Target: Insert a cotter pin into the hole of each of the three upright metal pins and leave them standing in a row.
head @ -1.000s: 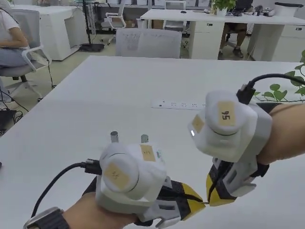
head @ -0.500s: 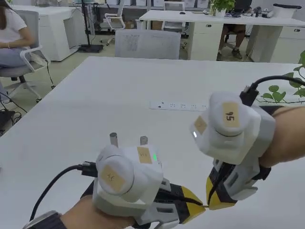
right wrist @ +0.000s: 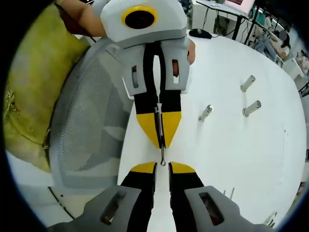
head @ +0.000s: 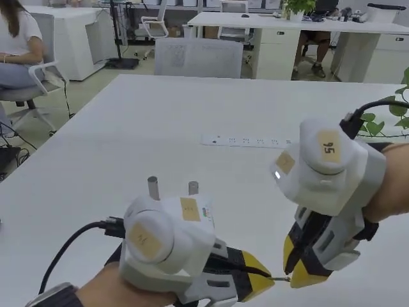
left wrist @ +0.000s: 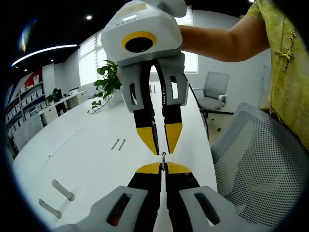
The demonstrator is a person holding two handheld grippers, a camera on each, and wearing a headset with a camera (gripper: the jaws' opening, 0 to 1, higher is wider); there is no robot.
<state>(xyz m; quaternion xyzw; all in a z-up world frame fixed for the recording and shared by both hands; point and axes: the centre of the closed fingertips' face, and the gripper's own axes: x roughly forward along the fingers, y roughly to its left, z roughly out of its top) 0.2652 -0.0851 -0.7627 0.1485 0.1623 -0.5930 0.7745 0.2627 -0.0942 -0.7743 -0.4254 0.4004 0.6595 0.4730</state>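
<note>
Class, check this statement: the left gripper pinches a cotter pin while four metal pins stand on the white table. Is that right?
Not quite. Three metal pins stand on the white table, not four, as the right gripper view shows. The left gripper does pinch the cotter pin.

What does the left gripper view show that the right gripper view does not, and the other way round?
Left gripper view: a plant and a power strip. Right gripper view: a mouse, and three metal pins rather than two. Both: the left gripper shut on a cotter pin, the right gripper open at its tip, a mesh chair.
</note>
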